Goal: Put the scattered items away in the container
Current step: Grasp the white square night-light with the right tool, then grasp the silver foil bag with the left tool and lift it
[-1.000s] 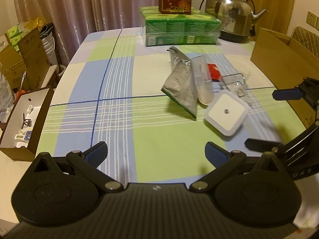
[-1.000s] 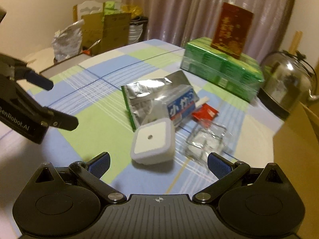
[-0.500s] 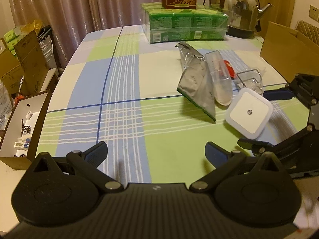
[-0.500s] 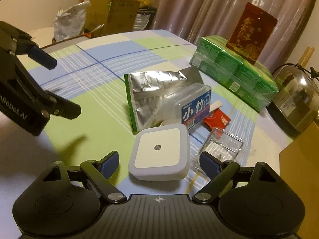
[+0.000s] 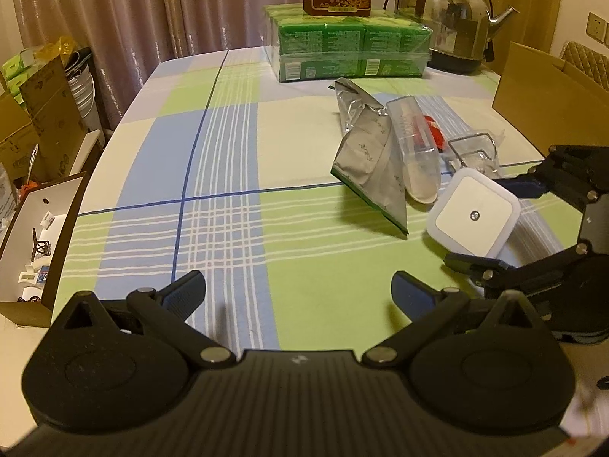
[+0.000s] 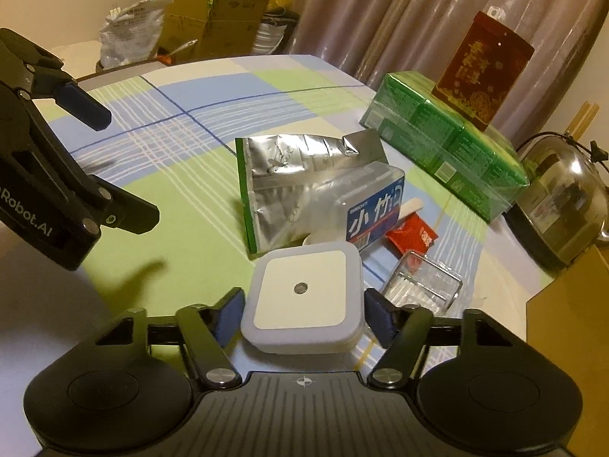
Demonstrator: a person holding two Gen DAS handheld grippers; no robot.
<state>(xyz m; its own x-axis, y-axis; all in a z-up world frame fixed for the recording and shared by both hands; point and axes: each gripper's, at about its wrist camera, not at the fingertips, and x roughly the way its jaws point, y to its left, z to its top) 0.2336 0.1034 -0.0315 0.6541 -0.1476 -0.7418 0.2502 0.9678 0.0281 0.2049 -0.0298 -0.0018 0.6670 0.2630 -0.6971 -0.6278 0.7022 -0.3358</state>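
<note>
Between the right gripper (image 6: 300,314) fingers sits the white square night-light (image 6: 302,299), near table edge; jaws closing, not yet clamped. Risk: pads skid off rounded corners. Left gripper (image 5: 298,291) apart, empty.

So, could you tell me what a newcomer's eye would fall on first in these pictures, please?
Probably the white square night light on the checked tablecloth, sitting between the right tongs, which are closing around it. Behind it leans a crumpled silver pouch, and at the table's far edge a red box stands on green tissue packs.
</note>
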